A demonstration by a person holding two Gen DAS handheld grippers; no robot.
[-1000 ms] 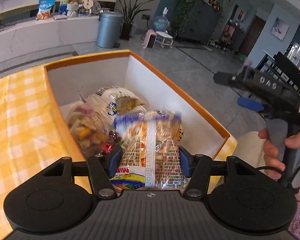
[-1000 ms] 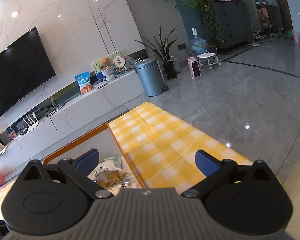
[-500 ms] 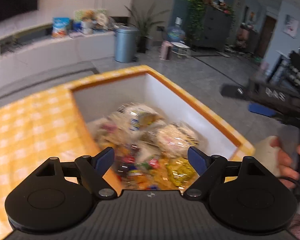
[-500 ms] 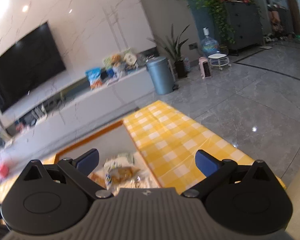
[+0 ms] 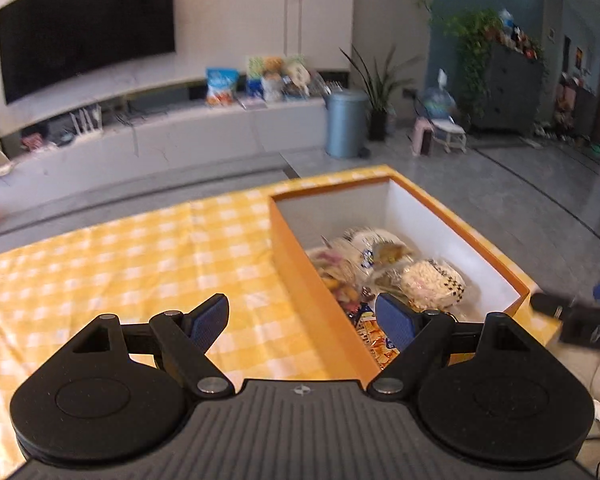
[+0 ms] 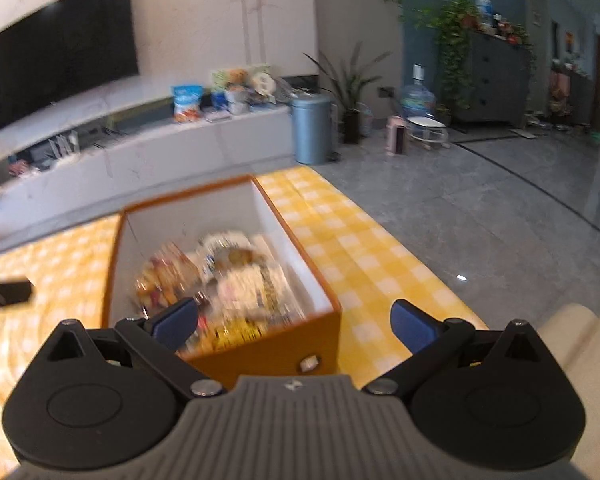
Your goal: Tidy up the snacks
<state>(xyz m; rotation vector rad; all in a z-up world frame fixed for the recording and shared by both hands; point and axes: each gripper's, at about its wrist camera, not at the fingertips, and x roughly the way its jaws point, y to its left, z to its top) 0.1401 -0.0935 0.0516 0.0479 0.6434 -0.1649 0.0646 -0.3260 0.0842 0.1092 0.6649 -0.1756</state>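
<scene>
The left gripper (image 5: pixel 302 322) hangs with its fingers wide apart and nothing between them, over the near left wall of the orange box (image 5: pixel 300 264). The snacks (image 5: pixel 384 272) lie heaped inside the box, on the yellow checked cloth (image 5: pixel 140 264). The right gripper (image 6: pixel 296 322) is likewise spread and empty, over the box's near end.

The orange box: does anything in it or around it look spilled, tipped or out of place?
Nothing stands out. The orange box stands upright on the yellow checked tablecloth, and the snack packets lie loosely piled inside. No packet lies on the cloth.
</scene>
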